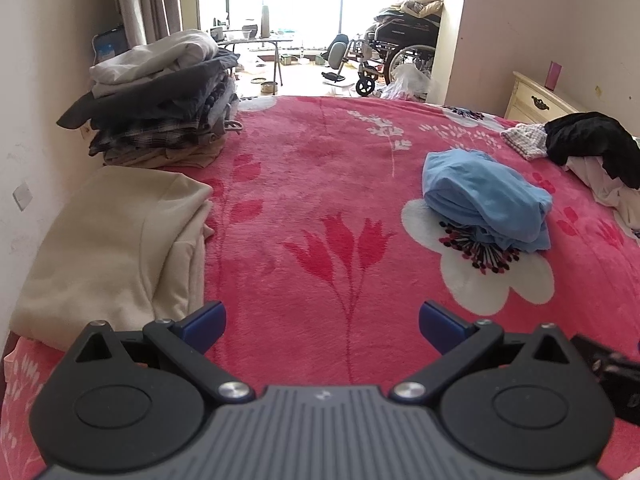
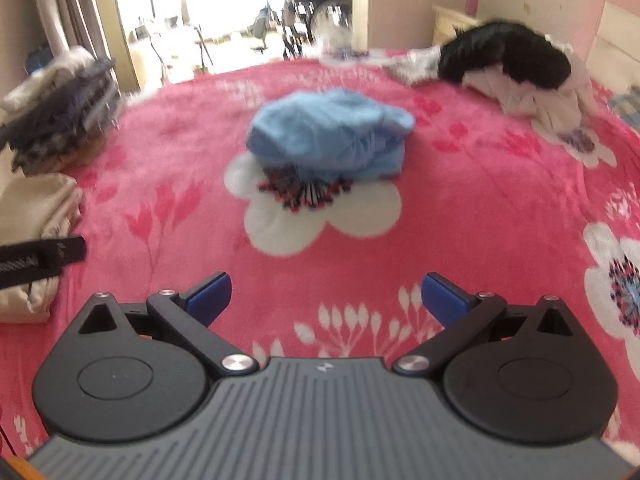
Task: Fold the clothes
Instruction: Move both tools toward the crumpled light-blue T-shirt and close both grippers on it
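Several folded garments are stacked (image 1: 160, 100) ahead-left of both empty, wide-apart jaws; a crumpled blue garment (image 1: 486, 198) and dark heap (image 1: 592, 140) ahead-right are judged unfolded.

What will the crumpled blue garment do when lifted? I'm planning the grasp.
The blue garment looks thin and heavily wrinkled, so it will probably go limp and unfurl rather than hold shape. It seems light. The plush pink blanket may drag on it if pushed.
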The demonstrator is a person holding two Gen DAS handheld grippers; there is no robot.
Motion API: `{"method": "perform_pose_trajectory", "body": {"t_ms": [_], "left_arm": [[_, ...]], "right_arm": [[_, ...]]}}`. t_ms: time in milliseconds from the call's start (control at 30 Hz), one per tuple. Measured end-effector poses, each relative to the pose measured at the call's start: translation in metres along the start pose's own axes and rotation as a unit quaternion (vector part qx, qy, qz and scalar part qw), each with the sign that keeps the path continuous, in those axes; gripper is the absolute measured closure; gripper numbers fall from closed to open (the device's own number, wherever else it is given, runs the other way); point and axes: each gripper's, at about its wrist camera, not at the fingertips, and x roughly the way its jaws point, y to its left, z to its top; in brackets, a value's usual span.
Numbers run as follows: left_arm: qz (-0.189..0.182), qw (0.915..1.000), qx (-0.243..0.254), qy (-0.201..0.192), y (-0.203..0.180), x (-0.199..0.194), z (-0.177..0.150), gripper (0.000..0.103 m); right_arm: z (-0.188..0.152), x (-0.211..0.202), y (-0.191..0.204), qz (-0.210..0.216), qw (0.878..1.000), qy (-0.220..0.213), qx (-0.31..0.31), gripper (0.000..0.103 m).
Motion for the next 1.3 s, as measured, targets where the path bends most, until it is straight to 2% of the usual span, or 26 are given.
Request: {"method": "perform_pose_trajectory", "body": {"t_ms": [100, 200, 400, 533, 700, 800, 900, 967, 1067, 1100, 1133, 1167, 1200, 1233, 1267, 1300], "left_arm": [[-0.020, 0.9998, 0.000, -0.005, -0.003, 0.006, 0.001, 0.000], [-0.044, 0.9989, -0.009, -0.011, -0.007, 0.015, 0.003, 0.000], [-0.078, 0.9967, -0.010, -0.020, -0.021, 0.045, 0.014, 0.000], [-0.098, 0.9946, 0.019, -0.029, -0.038, 0.076, 0.025, 0.000], [-0.140, 0.9875, 0.056, -0.047, -0.069, 0.114, 0.052, 0.000], [-0.153, 0.9848, 0.060, -0.056, -0.086, 0.142, 0.073, 0.000], [-0.157, 0.9840, 0.064, -0.055, -0.104, 0.173, 0.095, 0.000], [-0.155, 0.9844, 0.069, -0.046, -0.116, 0.194, 0.106, 0.003], [-0.154, 0.9845, 0.079, -0.028, -0.133, 0.221, 0.114, 0.014], [-0.155, 0.9844, 0.082, -0.019, -0.138, 0.228, 0.115, 0.018], [-0.157, 0.9841, 0.082, -0.014, -0.141, 0.231, 0.114, 0.026], [-0.161, 0.9835, 0.081, -0.010, -0.143, 0.233, 0.113, 0.030], [-0.167, 0.9825, 0.082, -0.012, -0.144, 0.231, 0.112, 0.041], [-0.172, 0.9814, 0.083, -0.014, -0.146, 0.228, 0.110, 0.051], [-0.178, 0.9803, 0.085, -0.017, -0.147, 0.226, 0.108, 0.056], [-0.182, 0.9784, 0.095, -0.021, -0.149, 0.221, 0.105, 0.068]], "right_arm": [[0.000, -0.005, -0.005, 0.020, 0.999, -0.047, -0.004, 0.001], [0.001, -0.005, -0.011, 0.045, 0.997, -0.070, -0.002, 0.001], [0.003, 0.009, -0.041, 0.099, 0.991, -0.076, 0.040, 0.001], [0.013, 0.032, -0.064, 0.099, 0.991, -0.063, 0.062, 0.001], [0.043, 0.078, -0.087, 0.063, 0.995, -0.066, 0.045, 0.001], [0.069, 0.115, -0.105, 0.073, 0.992, -0.073, 0.073, 0.001], [0.098, 0.161, -0.124, 0.093, 0.985, -0.068, 0.126, 0.001], [0.111, 0.189, -0.132, 0.099, 0.981, -0.059, 0.154, 0.001], [0.125, 0.235, -0.141, 0.120, 0.973, -0.019, 0.198, 0.004], [0.127, 0.250, -0.142, 0.128, 0.969, -0.003, 0.210, 0.008], [0.129, 0.263, -0.143, 0.136, 0.965, 0.012, 0.222, 0.027], [0.128, 0.272, -0.142, 0.145, 0.962, 0.027, 0.229, 0.040], [0.128, 0.277, -0.141, 0.158, 0.958, 0.038, 0.236, 0.059], [0.127, 0.277, -0.139, 0.168, 0.956, 0.037, 0.239, 0.067], [0.126, 0.271, -0.136, 0.174, 0.957, 0.026, 0.231, 0.071], [0.126, 0.262, -0.132, 0.179, 0.960, 0.011, 0.216, 0.079]]}}
